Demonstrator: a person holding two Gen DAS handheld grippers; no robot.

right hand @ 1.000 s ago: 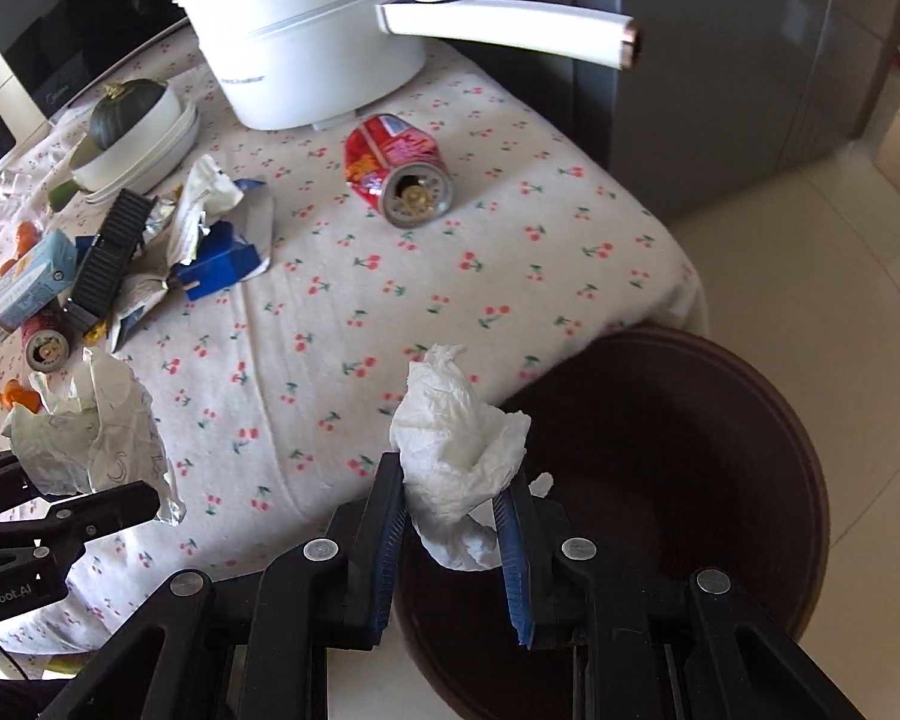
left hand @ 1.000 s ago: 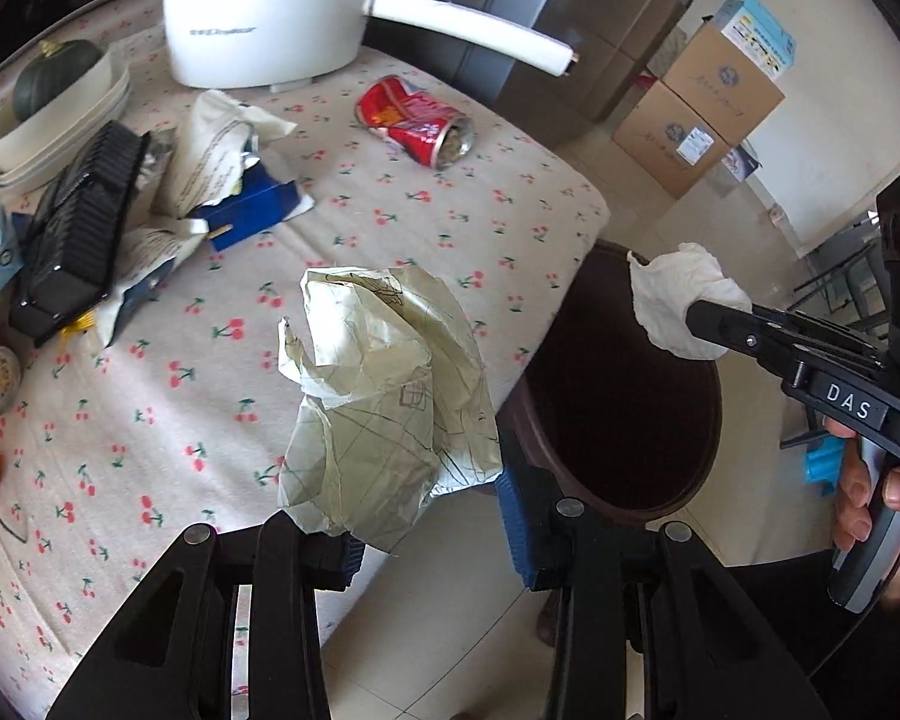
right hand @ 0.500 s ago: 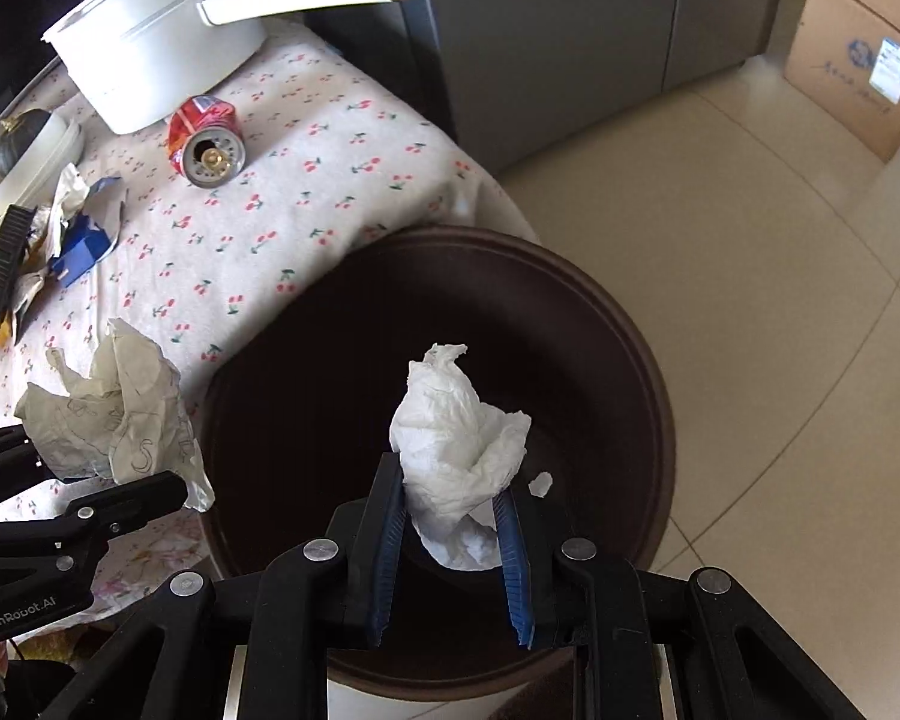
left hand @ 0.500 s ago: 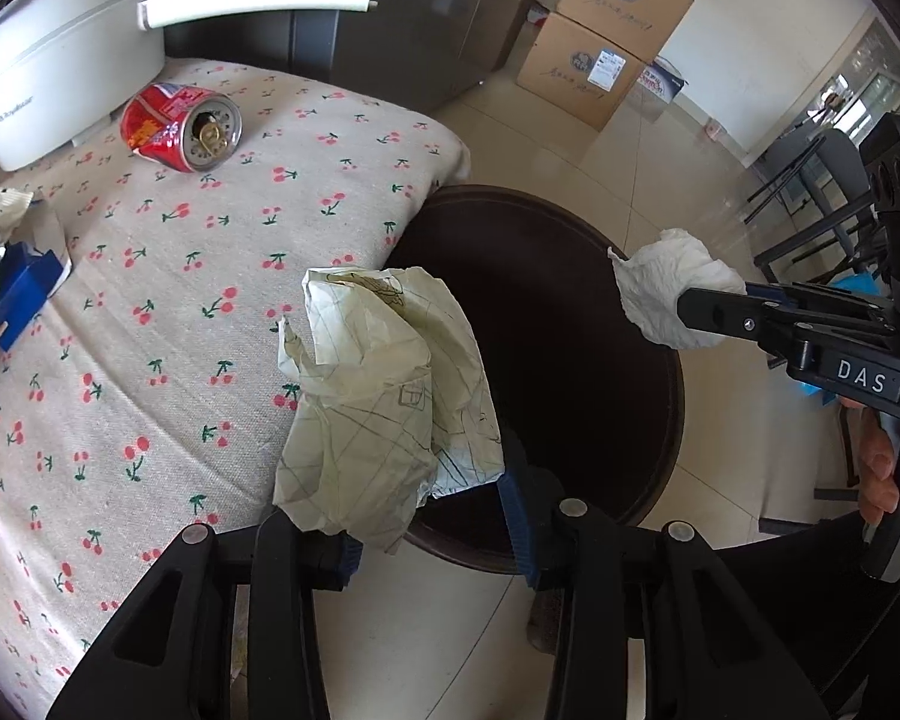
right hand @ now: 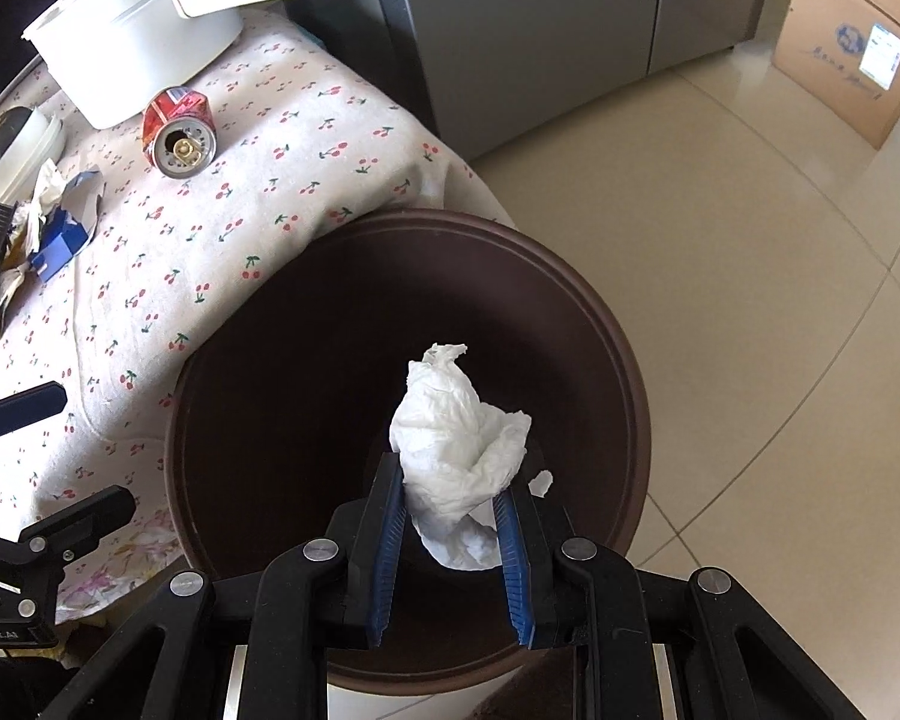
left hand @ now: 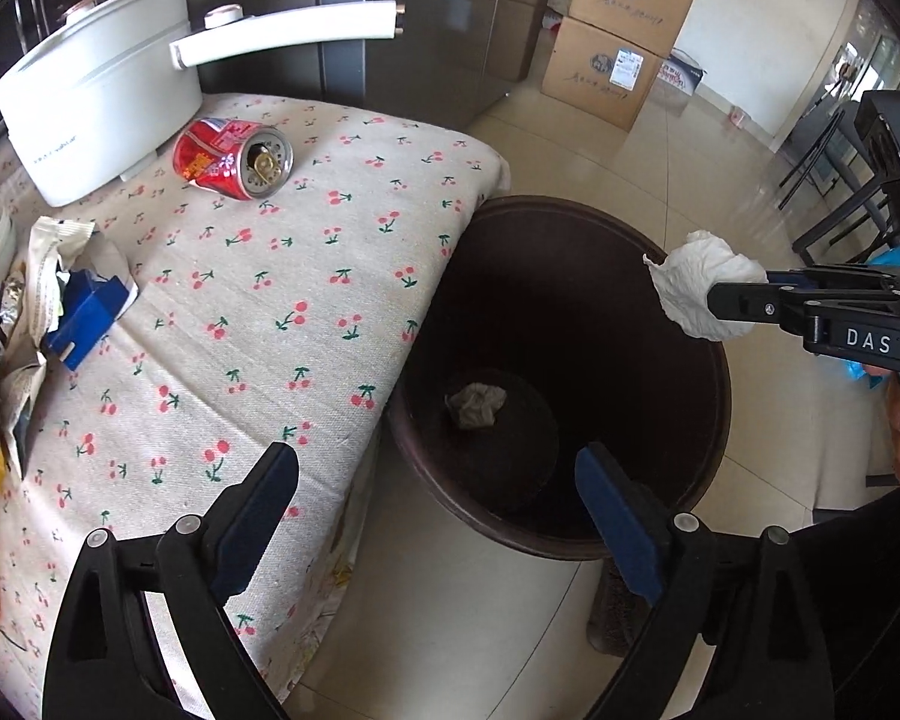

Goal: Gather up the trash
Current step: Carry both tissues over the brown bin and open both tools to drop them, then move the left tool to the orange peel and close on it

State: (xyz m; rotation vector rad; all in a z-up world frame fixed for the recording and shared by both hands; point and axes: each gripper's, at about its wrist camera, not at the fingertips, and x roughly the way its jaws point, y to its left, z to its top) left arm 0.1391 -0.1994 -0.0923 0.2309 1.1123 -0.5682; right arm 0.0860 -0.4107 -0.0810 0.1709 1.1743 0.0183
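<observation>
- The left gripper (left hand: pixel 438 504) points steeply down; its jaws have just been opening and stand wide apart, nothing between them.
- The right gripper (right hand: pixel 453 531) points steeply down, its pads clamped on a tissue wad (right hand: pixel 459 450).

Bin (left hand: pixel 714 396): I am seeing dark brown all around.
Tissue (right hand: pixel 456 450): I am seeing plain white.
Paper ball in the bin (left hand: pixel 475 403): it is looking grey.
Tablecloth (left hand: pixel 306 276): cream, and it is showing little red cherries with green stems.
Can (left hand: pixel 231 159): it is shining red and silver.
Pot (left hand: pixel 99 99): white.
Gripper pads (right hand: pixel 388 531): blue.
</observation>
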